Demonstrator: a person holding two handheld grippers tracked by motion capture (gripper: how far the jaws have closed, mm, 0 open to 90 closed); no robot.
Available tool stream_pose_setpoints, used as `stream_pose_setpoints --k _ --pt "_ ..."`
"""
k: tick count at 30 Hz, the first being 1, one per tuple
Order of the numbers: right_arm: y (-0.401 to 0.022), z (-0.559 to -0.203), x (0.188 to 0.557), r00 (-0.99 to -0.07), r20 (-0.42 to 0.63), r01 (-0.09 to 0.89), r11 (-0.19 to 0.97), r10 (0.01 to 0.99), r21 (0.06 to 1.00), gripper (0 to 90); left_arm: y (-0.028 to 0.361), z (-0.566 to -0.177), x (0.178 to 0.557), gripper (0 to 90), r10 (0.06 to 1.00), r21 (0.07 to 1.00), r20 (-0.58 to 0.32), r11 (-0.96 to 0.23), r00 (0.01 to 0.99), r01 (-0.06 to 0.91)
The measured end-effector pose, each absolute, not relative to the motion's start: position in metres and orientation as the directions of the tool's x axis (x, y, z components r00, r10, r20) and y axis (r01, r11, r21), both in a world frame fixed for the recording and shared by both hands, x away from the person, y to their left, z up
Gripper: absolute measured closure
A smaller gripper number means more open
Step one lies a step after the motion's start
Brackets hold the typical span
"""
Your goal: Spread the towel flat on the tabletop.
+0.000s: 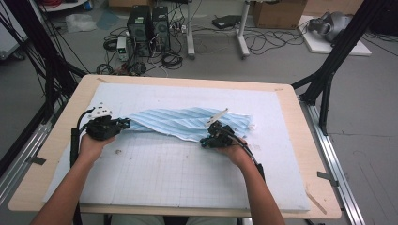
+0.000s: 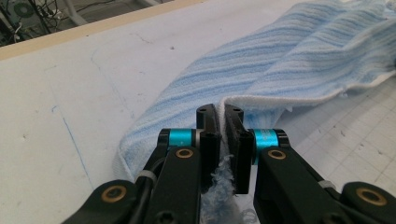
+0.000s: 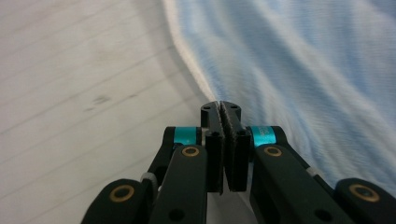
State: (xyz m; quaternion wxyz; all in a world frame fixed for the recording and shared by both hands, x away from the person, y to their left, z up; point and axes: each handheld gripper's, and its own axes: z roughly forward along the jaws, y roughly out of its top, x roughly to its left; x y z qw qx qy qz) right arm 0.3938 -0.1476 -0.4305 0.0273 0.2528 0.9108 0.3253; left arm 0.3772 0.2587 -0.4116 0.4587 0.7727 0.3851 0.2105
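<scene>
A light blue striped towel (image 1: 187,123) lies bunched and partly folded across the middle of the white gridded mat (image 1: 187,178) that covers the wooden surface (image 1: 56,154), stretched left to right between the two hands. It sits toward the far half of the mat, leaving the near half bare, which gives room to pull or spread the cloth toward the person.

The left gripper (image 1: 123,123) is at the towel's left end. In the left gripper view its jaws are closed on the towel (image 2: 289,60), with a tuft of blue terry pinched between the pads and the white hem running off to the right. Holding that corner low and level against the mat looks meant to anchor one end while the other is dealt with.

The right gripper (image 1: 204,141) sits at the towel's near edge, right of centre. In the right gripper view its jaws are pressed together right at the white hem of the towel (image 3: 303,65); the picture is blurred, and whether any cloth is caught between the pads I cannot tell, though the tips meet with no visible gap.

With one end held and the other gripper at the near hem, my reading is that the towel is being taken by two points along one edge, so that it can be lifted or drawn flat without bunching further
</scene>
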Motion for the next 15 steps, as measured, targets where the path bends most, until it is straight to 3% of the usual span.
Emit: stream_pose_setpoints --k 15 --pt "-0.074 -0.436 0.349 -0.923 0.284 0.385 0.650 0.260 0.655 88.3 0.265 -0.422 0.390 84.4 0.849 0.865 -0.025 -0.247 0.528 0.437"
